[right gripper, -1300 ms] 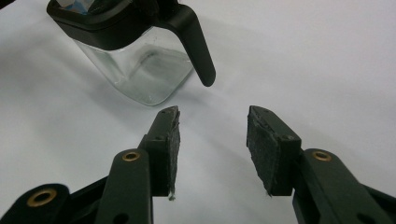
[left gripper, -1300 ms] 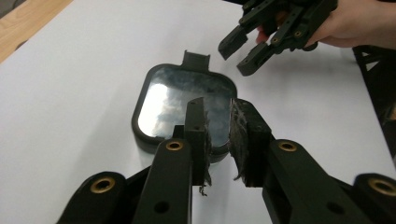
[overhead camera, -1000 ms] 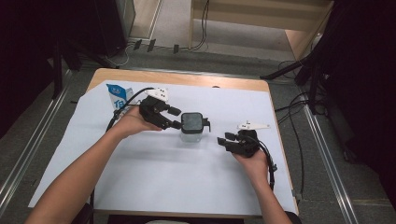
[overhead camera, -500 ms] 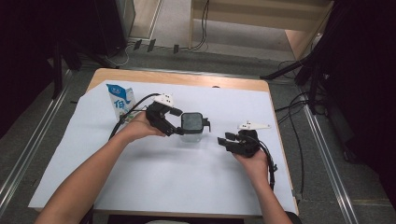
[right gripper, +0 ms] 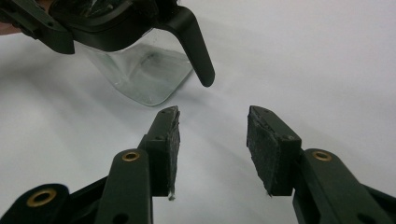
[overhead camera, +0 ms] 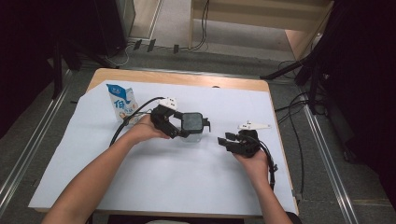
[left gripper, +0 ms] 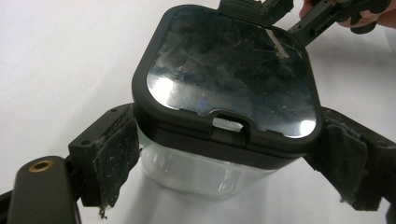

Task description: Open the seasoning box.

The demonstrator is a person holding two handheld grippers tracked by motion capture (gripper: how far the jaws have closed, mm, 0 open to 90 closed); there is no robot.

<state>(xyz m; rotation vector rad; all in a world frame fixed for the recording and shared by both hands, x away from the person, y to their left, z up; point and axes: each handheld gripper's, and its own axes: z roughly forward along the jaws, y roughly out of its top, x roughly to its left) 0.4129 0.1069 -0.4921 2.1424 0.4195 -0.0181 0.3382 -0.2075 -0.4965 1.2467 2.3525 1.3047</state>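
Glass jar (overhead camera: 190, 129) with black lid stood mid-counter (overhead camera: 154, 182) — left tool (left gripper: 219, 154) straddled it just under lid, jaws just opened wide, pads beside glass, not clamped. Right tool (overhead camera: 229, 141) empty, part-open, near jar's handle (right gripper: 194, 42) — handle pointed toward it.

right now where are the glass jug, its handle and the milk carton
glass jug (left gripper: 229, 79) left gripper view, black lid
handle (right gripper: 196, 46) right gripper view, black arm
milk carton (overhead camera: 120, 100) high view, front face
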